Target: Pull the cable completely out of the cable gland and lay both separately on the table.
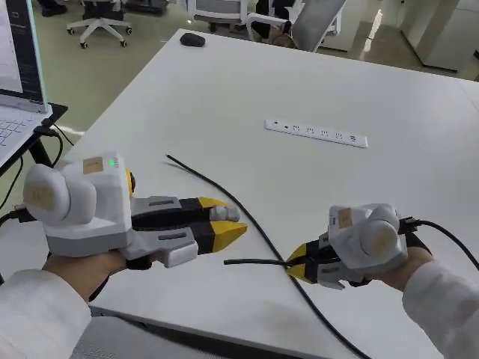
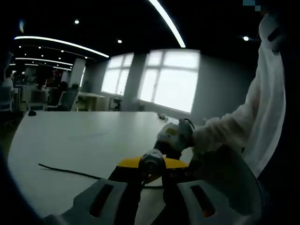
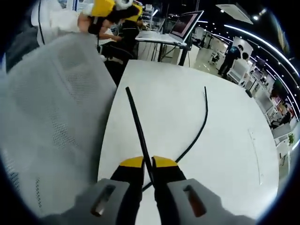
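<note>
My left gripper (image 1: 228, 223) is at the near left, shut on a small grey cable gland (image 1: 227, 215) between its yellow tips. In the left gripper view the gland (image 2: 151, 161) sits round and grey between the jaws of the left gripper (image 2: 152, 172). The right gripper (image 1: 296, 263) is at the near right, shut on a thin black cable (image 1: 224, 196). The cable's short free end points left, apart from the gland. In the right gripper view the cable (image 3: 137, 123) rises from the closed right gripper (image 3: 148, 165), and the rest curves over the white table (image 3: 225, 154).
A white power strip (image 1: 316, 132) lies mid-table and a black mouse (image 1: 192, 40) at the far edge. A laptop (image 1: 15, 90) stands on a stand to the left. Office chairs (image 1: 99, 22) stand beyond the table. The table's near edge (image 1: 224, 333) runs just under my hands.
</note>
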Demonstrator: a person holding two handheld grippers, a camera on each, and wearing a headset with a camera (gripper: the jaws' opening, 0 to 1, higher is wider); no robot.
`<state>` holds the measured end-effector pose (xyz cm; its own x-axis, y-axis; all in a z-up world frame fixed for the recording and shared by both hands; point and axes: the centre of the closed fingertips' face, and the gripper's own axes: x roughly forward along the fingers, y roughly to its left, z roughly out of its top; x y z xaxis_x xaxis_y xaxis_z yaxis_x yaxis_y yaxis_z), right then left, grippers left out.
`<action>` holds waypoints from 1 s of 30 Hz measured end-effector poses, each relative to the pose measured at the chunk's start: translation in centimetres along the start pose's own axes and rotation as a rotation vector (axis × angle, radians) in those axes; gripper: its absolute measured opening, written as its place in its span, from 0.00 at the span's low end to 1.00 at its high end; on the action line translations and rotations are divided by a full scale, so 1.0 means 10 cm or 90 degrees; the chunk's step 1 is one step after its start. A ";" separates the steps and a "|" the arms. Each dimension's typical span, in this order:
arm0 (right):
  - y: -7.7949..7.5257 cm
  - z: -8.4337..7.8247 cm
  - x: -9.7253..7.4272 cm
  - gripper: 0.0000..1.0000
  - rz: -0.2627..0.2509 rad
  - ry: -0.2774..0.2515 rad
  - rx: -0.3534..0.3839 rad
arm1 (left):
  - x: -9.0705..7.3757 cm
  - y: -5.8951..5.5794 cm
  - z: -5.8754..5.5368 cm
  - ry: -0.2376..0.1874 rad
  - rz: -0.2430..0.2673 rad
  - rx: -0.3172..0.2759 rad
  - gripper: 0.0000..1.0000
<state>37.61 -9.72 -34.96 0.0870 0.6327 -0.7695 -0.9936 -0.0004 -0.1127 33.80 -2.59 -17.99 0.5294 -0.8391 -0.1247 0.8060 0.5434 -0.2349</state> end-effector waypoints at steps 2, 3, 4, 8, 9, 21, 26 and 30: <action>-0.03 -0.07 0.07 0.05 0.002 0.011 0.015 | 0.00 0.01 -0.01 0.002 0.001 -0.004 0.17; -0.05 -0.09 0.10 0.05 0.000 0.013 0.021 | 0.01 0.02 -0.02 0.003 0.000 -0.006 0.17; -0.07 -0.13 0.14 0.05 -0.001 0.016 0.025 | 0.01 0.02 -0.02 0.004 0.001 -0.007 0.17; -0.11 -0.21 0.24 0.06 0.005 0.014 0.060 | 0.02 0.03 -0.05 0.012 0.004 -0.005 0.17; -0.11 -0.23 0.26 0.06 0.005 0.017 0.063 | 0.02 0.03 -0.05 0.013 0.004 -0.005 0.17; -0.06 -0.48 0.45 0.07 0.012 0.058 0.090 | 0.04 0.09 -0.11 0.026 0.010 -0.013 0.17; -0.03 -0.52 0.48 0.07 0.018 0.069 0.084 | 0.09 0.08 -0.17 0.042 0.002 -0.016 0.17; -0.05 -0.52 0.48 0.07 0.016 0.049 0.108 | 0.12 0.03 -0.24 0.063 -0.013 -0.008 0.17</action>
<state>38.89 -10.65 -41.88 0.0609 0.5725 -0.8176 -0.9928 0.1194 0.0096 34.06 -3.46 -20.49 0.4841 -0.8482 -0.2151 0.8121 0.5270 -0.2506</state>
